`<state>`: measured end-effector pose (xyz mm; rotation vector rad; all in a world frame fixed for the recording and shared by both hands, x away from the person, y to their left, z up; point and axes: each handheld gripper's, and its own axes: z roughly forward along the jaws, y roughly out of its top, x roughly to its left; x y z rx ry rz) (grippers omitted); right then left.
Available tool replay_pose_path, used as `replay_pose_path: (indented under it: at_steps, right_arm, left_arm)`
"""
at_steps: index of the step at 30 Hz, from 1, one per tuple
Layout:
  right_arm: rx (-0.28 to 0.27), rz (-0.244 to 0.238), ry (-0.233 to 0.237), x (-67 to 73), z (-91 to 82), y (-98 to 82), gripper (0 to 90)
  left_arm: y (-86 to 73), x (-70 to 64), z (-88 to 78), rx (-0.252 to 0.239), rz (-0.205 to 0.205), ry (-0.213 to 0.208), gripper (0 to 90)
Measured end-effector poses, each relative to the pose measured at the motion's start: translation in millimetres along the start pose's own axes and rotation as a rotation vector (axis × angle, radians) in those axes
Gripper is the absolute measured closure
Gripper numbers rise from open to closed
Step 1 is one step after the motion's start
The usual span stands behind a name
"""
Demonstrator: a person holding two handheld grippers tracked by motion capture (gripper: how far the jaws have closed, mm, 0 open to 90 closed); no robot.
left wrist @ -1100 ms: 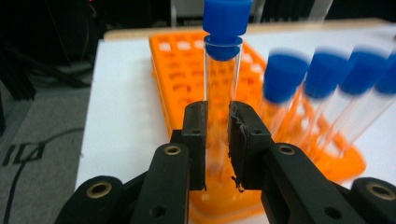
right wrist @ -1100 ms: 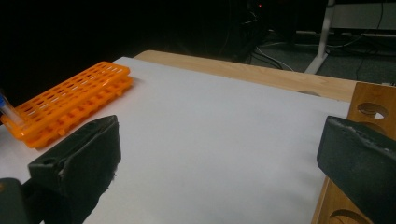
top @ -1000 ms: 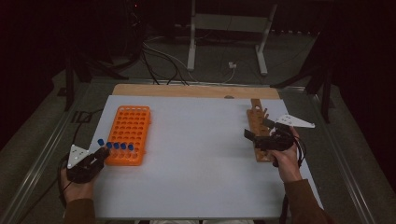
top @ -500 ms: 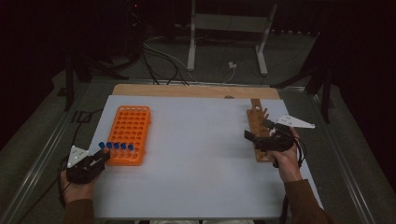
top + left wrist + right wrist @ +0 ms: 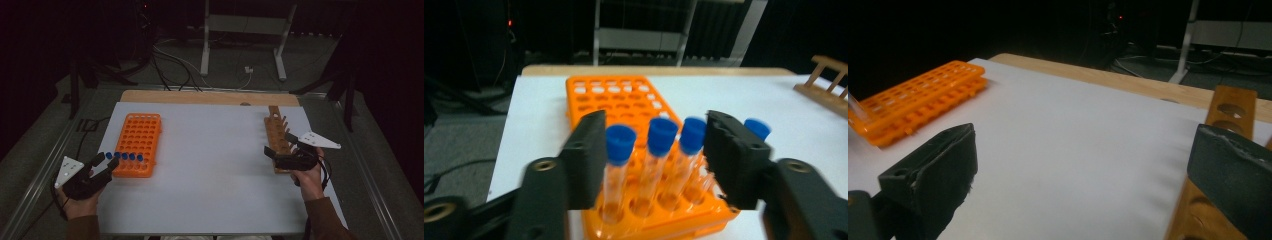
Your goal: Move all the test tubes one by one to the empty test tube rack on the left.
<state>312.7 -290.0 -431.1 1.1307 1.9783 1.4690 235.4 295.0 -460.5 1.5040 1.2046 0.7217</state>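
White sheeting is covering the surface [image 5: 210, 165], and dark floor with cables and a metal stand is surrounding it.

Nearest the person, the left claw [image 5: 106, 163] is sitting at the near left corner of the orange rack [image 5: 140, 135]. In the left gripper view its jaws are standing apart on either side of the front row of blue-capped tubes [image 5: 659, 150], and no pad is pressing on any tube; the jaws have just been opening, with the tubes between them but not gripped. The claw is therefore released. Four capped tubes are standing upright in the nearest row of the rack; the remaining holes behind them are looking empty.

On the opposite side, the right claw [image 5: 281, 150] is resting at the near end of the wooden rack [image 5: 276, 131]. In the right gripper view its jaws are gaping wide with nothing between them, one jaw lying just over the wooden rack's holes.

Judged progress: one row of the orange rack is loaded, and the left claw appears to be letting go after seating a tube there. No tubes are visible in the wooden rack, and no loose tubes are lying on the sheet, so what is left cannot be told.
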Motion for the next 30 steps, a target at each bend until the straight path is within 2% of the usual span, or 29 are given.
replay_pose_path:
  at_steps: [4,8,11,16,23,30]
  right_arm:
    - [-0.011,-0.029,-0.031,0.4,-6.7,-11.6,0.0]
    - [-0.02,-0.033,-0.044,-1.6,-12.4,-22.7,0.0]
    - [-0.039,-0.023,-0.048,-2.7,-17.1,-29.4,0.0]
    - [-0.051,-0.038,-0.068,-1.1,-22.8,-37.3,0.0]
    - [-0.054,-0.033,-0.079,2.4,-23.4,-48.5,0.0]
    - [-0.049,-0.029,-0.084,4.4,-22.0,-51.3,0.0]
  left_arm:
    - [1.9,-1.6,-0.8,-0.037,-0.008,-0.004,30.2]
    - [2.4,-4.9,1.2,-0.042,-0.003,0.013,17.9]
    - [2.8,-7.3,2.1,-0.044,0.004,0.016,14.7]
    - [4.7,-10.3,2.3,-0.05,-0.002,0.031,2.9]
    - [5.2,-13.5,2.1,-0.056,0.005,0.027,0.7]
    - [4.4,-10.6,1.4,-0.06,-0.012,0.05,0.6]
